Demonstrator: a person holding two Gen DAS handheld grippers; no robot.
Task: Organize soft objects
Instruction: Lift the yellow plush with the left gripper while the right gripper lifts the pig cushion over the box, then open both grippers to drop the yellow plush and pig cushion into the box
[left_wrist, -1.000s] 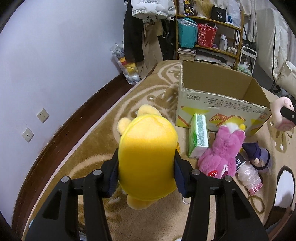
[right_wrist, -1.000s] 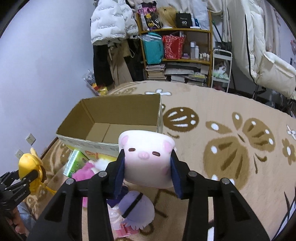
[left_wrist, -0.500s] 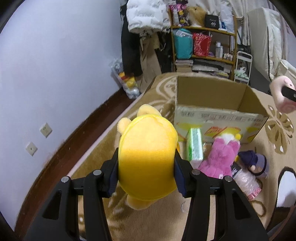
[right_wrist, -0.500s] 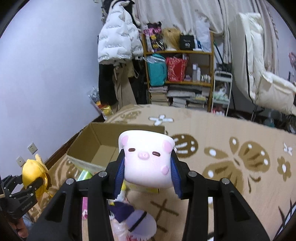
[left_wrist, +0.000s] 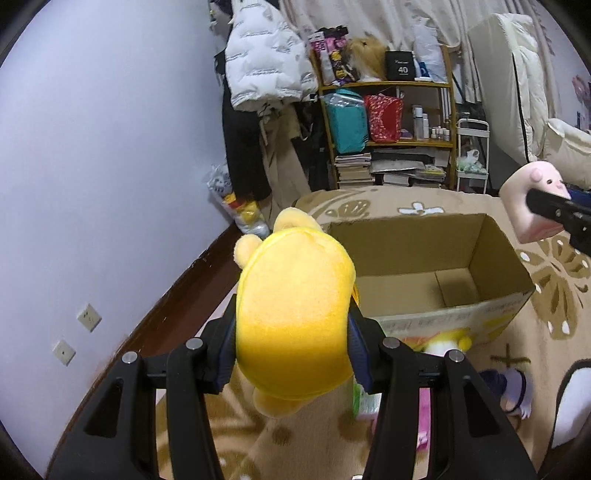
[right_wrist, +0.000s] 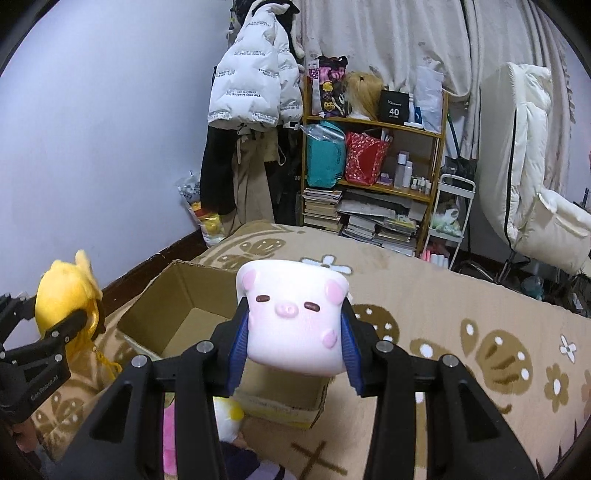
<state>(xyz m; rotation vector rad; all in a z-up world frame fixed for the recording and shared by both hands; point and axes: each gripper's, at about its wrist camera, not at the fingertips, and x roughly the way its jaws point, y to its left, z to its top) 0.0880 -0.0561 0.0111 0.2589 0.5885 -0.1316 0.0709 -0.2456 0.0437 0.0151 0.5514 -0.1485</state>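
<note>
Two handheld grippers each carry a soft toy beside an open cardboard box (left_wrist: 436, 280) standing on a patterned beige carpet (right_wrist: 461, 306). The left gripper (left_wrist: 293, 354) has its blue-padded fingers (left_wrist: 356, 354) pinched against both sides of a yellow plush (left_wrist: 293, 314), which it holds in the air near the box's left end, close to the lavender wall (left_wrist: 92, 166). The right gripper (right_wrist: 293, 345) squeezes a pink pig cushion (right_wrist: 293, 317) between its blue pads (right_wrist: 236, 350), the pig's face turned toward the camera, held above the near edge of the box. In the left wrist view, the same cushion appears past the box's right end, with a black finger laid across it. The box's flaps stand open and its brown floor shows bare where visible. On the carpet in front of the box, partly hidden by the grippers, lie a pink plush (right_wrist: 170, 439), a green packet (left_wrist: 364, 400) and a doll with a dark purple hat (left_wrist: 508, 387). Behind the box, a wooden shelf (right_wrist: 373, 125) holds bags, bottles and stacked books, and a white puffer jacket (right_wrist: 255, 77) hangs beside it.
</note>
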